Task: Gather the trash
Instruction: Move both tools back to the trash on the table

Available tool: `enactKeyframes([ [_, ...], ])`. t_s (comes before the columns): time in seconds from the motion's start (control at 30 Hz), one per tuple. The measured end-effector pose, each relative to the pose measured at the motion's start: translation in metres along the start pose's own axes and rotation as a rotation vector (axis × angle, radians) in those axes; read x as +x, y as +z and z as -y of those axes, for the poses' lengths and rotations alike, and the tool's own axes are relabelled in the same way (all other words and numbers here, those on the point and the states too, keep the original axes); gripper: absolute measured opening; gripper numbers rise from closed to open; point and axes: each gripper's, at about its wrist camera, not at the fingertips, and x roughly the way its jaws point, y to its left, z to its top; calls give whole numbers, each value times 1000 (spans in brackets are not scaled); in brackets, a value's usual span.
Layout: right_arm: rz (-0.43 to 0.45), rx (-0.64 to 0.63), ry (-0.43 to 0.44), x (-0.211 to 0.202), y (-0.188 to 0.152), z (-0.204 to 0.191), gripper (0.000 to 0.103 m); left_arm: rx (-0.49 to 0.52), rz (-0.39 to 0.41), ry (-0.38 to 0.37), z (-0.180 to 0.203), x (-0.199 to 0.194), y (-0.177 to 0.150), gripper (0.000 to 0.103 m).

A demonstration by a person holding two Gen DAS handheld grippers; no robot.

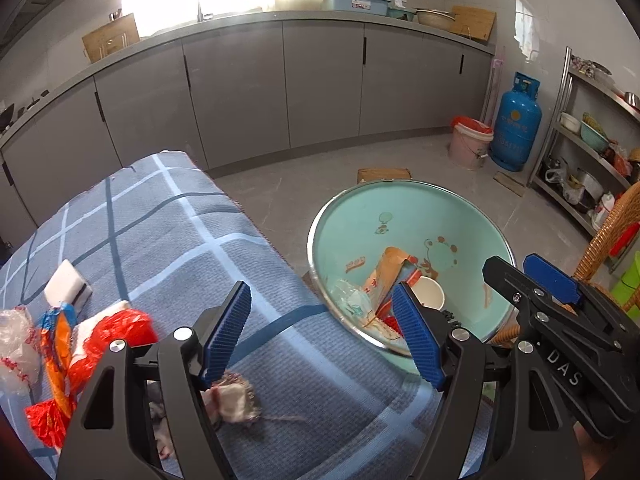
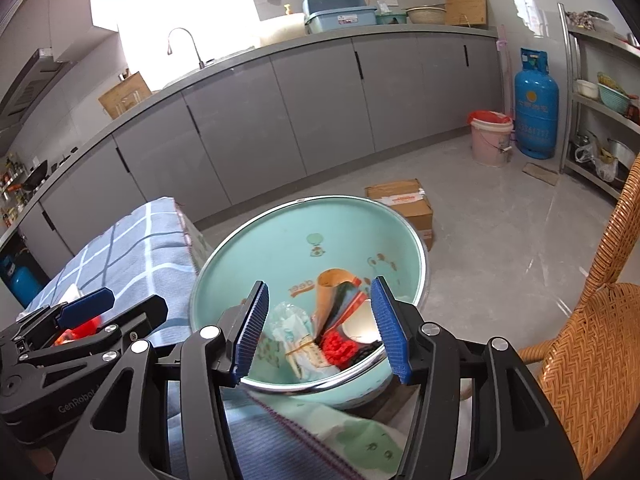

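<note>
A mint green basin (image 1: 400, 212) (image 2: 280, 240) stands at the right end of a table with a blue checked cloth (image 1: 180, 240). It holds wrappers (image 2: 340, 296), a crumpled plastic bag (image 2: 292, 328), a paper cup (image 1: 430, 292) and a red piece (image 2: 340, 346). My left gripper (image 1: 324, 336) is open and empty above the cloth, left of the basin. A crumpled grey-white wad (image 1: 232, 398) lies on the cloth under its left finger. My right gripper (image 2: 318, 328) is open and empty over the basin's near rim.
Red and orange wrappers (image 1: 108, 340), clear plastic (image 1: 16, 348) and a white sponge (image 1: 66, 284) lie on the cloth's left. A wicker chair (image 2: 592, 352) stands to the right. A cardboard box (image 2: 408, 204), pink bucket (image 2: 490, 140) and blue gas cylinder (image 2: 536, 108) are on the floor.
</note>
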Motion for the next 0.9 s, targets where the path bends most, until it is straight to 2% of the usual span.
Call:
enactKeyframes([
  [0.6, -19, -115, 105, -14, -17, -73, 54, -78, 38, 83, -73, -62, -29, 73],
  [0.9, -38, -186, 157, -19, -28, -108, 55, -132, 40, 194, -132, -88, -53, 75],
])
